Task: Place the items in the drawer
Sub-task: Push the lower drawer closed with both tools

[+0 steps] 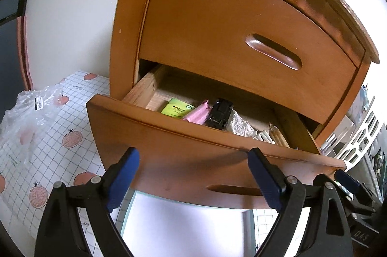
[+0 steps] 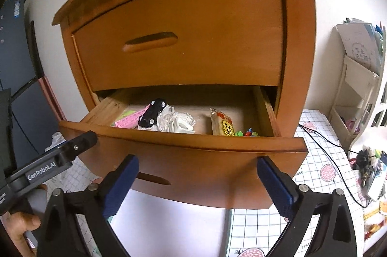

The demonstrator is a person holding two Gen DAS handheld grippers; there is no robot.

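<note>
Drawer (image 2: 183,148) work is looking nearly finished — I am hovering my left gripper (image 1: 193,174) and my right gripper (image 2: 197,180) just in front of its wooden face, both with fingers spread apart and carrying nothing. It is standing pulled out of the cabinet (image 2: 179,39), and lying inside are a green packet (image 1: 177,107), a pink packet (image 1: 196,113), a black toy car (image 2: 152,113), a crumpled white wrapper (image 2: 174,120), a yellow snack bag (image 2: 223,124) and some small coloured bits (image 2: 247,133). Judging by my empty fingers, pushing it shut is next — calling for even pressure from both sides.
</note>
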